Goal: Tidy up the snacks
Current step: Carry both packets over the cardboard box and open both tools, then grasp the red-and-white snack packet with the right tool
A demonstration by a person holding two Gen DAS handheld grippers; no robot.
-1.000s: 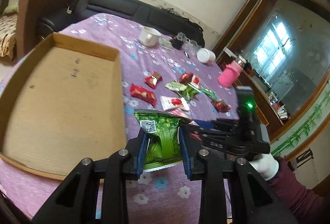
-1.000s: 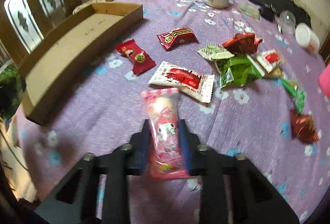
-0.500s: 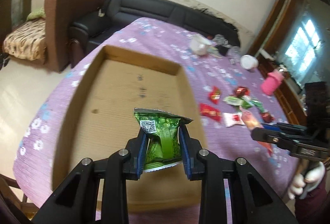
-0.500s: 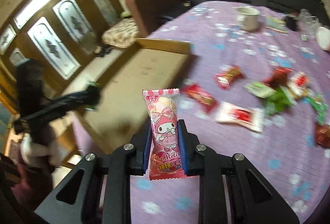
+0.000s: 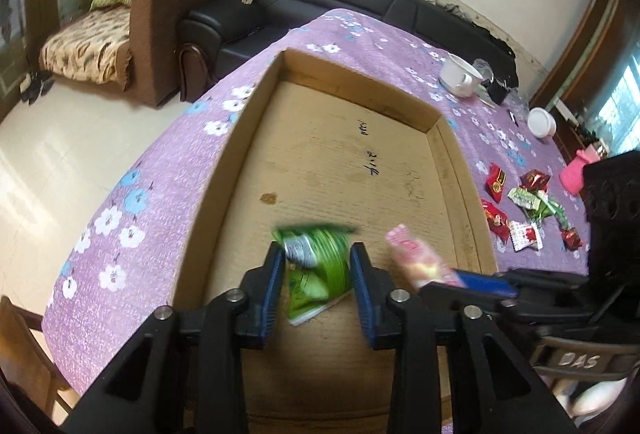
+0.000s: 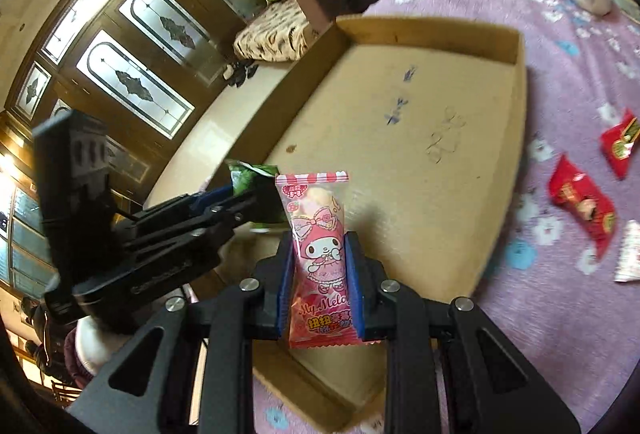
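pink snack packet [image 6: 320,258] — "My Melo"; hand-held gripper [image 5: 480,284] — "DAS"

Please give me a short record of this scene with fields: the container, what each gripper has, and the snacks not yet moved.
container: cardboard tray on purple floral tablecloth
left gripper: jaws just opening, green snack packet slipping between them, over tray
right gripper: shut on pink candy packet, over tray
remaining: red and green snack packets on cloth beside tray

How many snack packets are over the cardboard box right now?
2. Green packet between the left gripper's jaws, which have just been opening; pink packet clamped in the right gripper. None seen lying in the box; the grippers could hide one.
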